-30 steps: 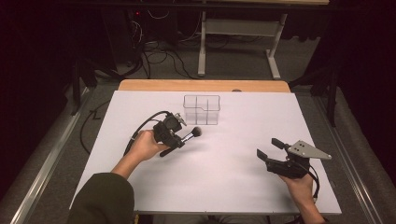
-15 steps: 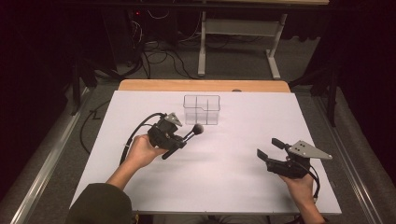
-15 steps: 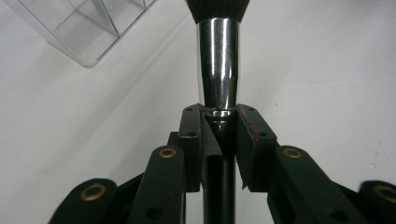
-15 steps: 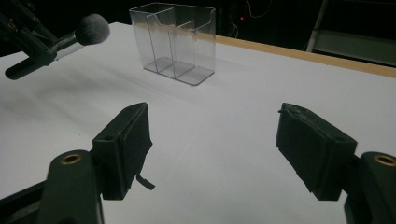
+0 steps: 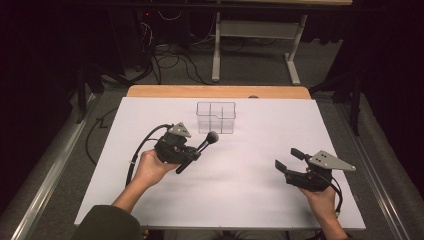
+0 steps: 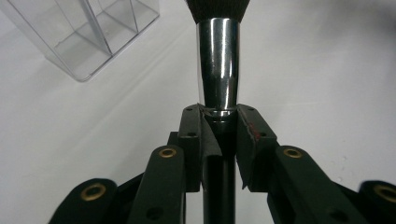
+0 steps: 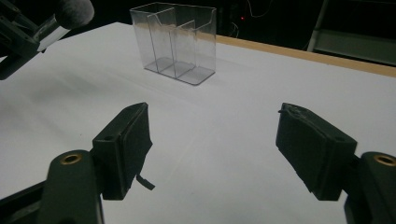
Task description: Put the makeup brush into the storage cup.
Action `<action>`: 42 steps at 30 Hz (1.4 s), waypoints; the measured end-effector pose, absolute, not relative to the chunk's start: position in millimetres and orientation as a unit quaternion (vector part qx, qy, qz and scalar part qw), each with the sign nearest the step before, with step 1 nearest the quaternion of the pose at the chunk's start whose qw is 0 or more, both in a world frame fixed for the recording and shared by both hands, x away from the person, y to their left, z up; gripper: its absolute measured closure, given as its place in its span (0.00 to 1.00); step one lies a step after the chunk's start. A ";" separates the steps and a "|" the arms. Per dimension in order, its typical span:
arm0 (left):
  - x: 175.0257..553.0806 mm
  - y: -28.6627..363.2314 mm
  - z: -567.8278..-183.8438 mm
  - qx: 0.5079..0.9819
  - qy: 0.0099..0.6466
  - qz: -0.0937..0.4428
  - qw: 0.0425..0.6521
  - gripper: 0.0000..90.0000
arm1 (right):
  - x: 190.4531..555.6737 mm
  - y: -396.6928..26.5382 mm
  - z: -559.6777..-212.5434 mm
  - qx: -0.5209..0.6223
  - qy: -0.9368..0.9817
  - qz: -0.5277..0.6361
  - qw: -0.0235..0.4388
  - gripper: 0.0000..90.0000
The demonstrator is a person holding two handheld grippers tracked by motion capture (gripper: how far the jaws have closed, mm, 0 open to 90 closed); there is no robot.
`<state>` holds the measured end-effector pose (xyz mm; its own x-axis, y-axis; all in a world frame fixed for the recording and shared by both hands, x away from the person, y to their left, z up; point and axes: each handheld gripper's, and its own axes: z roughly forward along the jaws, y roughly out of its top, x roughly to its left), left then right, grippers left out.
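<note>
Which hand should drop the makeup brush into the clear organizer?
Left. Its hand-held gripper is already shut on the brush, bristles pointing toward the organizer just beyond. The right hand-held gripper is open, holding nothing, and sits farther away.

Table (image 5: 240, 200): matt white top, smooth, paper-like; bare wood strip along the far edge (image 5: 220, 91).
Box (image 5: 216, 117): clear glossy plastic, thin smooth walls and dividers.
Brush (image 6: 218, 65): polished silver metal ferrule, mirror-bright; dark soft bristles; smooth black handle.
Left gripper (image 6: 219, 140): matt black plastic jaws with brass-coloured eyelets; pads (image 6: 250, 144) dull and rubbery.
Right gripper (image 7: 219, 149): same matt black plastic; pads rough-edged; flat grey matt plate on top.
Floor (image 5: 60, 165): grey, carpet-like, rough.
</note>
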<state>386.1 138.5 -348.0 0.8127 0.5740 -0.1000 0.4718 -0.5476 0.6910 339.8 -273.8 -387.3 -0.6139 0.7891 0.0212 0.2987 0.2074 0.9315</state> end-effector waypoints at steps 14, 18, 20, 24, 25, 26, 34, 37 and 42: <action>368.8 137.8 -349.1 0.857 0.302 0.074 0.410 0.81 | 338.1 -271.9 -382.7 0.370 0.743 0.506 0.232 0.32; 364.3 136.4 -350.4 0.850 0.305 0.077 0.422 0.81 | 337.0 -269.2 -380.2 0.365 0.749 0.507 0.222 0.32; 363.7 136.4 -350.6 0.850 0.305 0.076 0.424 0.81 | 336.7 -267.9 -379.4 0.361 0.752 0.506 0.219 0.32; 358.6 134.5 -351.4 0.845 0.302 0.078 0.435 0.81 | 335.6 -265.3 -378.3 0.356 0.756 0.509 0.210 0.33; 357.8 134.1 -351.3 0.844 0.301 0.079 0.436 0.81 | 335.4 -264.7 -378.0 0.355 0.756 0.509 0.209 0.33; 356.9 133.6 -350.9 0.844 0.300 0.079 0.437 0.81 | 335.3 -264.7 -377.9 0.354 0.756 0.509 0.209 0.33; 350.8 124.8 -352.0 0.840 0.288 0.074 0.454 0.81 | 334.6 -263.1 -376.4 0.353 0.754 0.517 0.200 0.35; 350.4 122.7 -352.6 0.840 0.286 0.072 0.456 0.81 | 334.8 -262.1 -376.2 0.352 0.754 0.520 0.191 0.35; 349.3 119.2 -352.7 0.838 0.282 0.071 0.461 0.81 | 335.4 -259.9 -376.3 0.346 0.758 0.523 0.175 0.36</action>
<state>349.3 119.2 -352.7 0.8303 0.5392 -0.1410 0.4075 -0.4146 0.8137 335.4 -259.9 -376.3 -0.6985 0.7091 0.0964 0.3417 0.2121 0.9155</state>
